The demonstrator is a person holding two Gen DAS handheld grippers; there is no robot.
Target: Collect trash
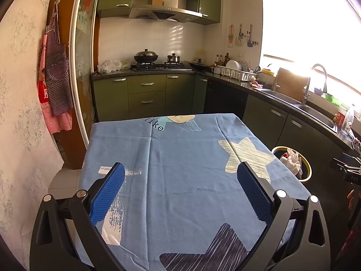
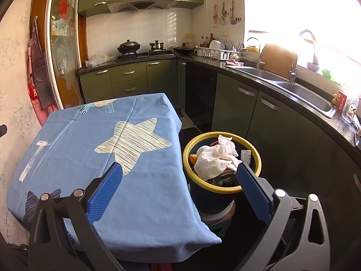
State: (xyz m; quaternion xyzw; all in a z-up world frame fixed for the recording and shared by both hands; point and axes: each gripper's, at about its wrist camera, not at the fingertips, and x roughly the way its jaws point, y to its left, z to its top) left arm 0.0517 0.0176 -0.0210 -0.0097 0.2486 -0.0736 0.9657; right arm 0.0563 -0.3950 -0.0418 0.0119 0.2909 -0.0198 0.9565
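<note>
A dark bin with a yellow rim [image 2: 225, 189] stands on the floor at the table's right side, holding crumpled white paper [image 2: 216, 158] and other trash. It also shows in the left wrist view [image 1: 308, 171]. The table carries a blue cloth with star prints [image 2: 108, 153], also seen in the left wrist view [image 1: 180, 158]. My left gripper [image 1: 180, 171] is open and empty above the cloth. My right gripper [image 2: 179, 171] is open and empty above the table's right edge, its right finger [image 2: 252, 187] over the bin's rim.
Green kitchen cabinets [image 1: 146, 94] run along the back and right with a stove [image 1: 158, 65], a dish rack [image 2: 221, 53] and a sink [image 2: 304, 94]. Aprons [image 1: 56, 74] hang on the left wall. The right gripper's body [image 1: 348, 169] shows at the left wrist view's right edge.
</note>
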